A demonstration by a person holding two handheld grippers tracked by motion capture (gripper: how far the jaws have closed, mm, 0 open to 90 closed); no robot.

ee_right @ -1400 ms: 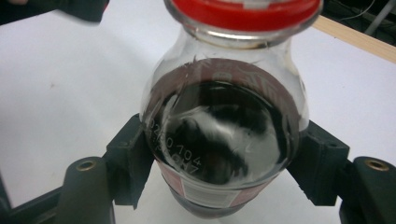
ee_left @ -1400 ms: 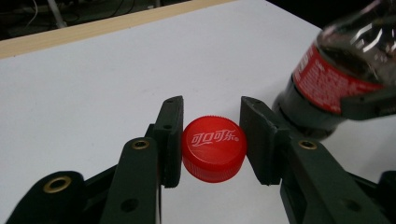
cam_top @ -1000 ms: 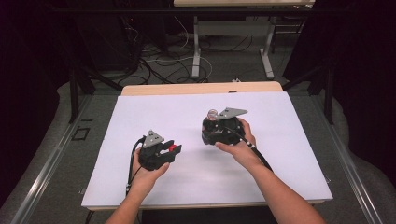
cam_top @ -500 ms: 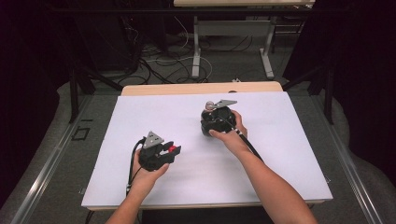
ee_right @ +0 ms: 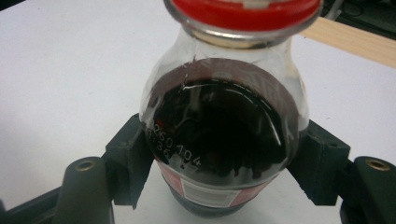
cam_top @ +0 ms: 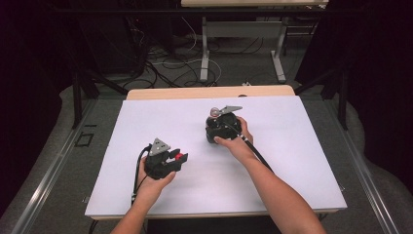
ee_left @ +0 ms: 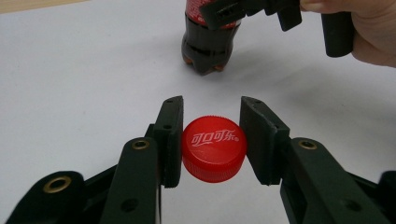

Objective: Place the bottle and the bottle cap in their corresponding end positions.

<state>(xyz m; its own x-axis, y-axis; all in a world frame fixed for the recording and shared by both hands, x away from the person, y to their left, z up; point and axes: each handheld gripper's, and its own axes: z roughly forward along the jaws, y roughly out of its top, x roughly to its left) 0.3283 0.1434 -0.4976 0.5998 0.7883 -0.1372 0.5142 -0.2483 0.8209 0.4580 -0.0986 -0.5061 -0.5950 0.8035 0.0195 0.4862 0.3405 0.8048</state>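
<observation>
dark cola bottle (ee_right: 219, 140), red cap (ee_left: 214, 148) off

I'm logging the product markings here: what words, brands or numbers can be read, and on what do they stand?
"可口可乐": white script on the top of the red bottle cap.
"260104": white date code printed on the shoulder of the cola bottle.
A second code line below it: partly hidden, unreadable.
Bottle label: too blurred to read.

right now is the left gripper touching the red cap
Touching. In the left gripper view the red cap sits clamped in the left gripper, both black pads pressed flat against its ribbed sides with no gap, the cap lifted off the table.
</observation>
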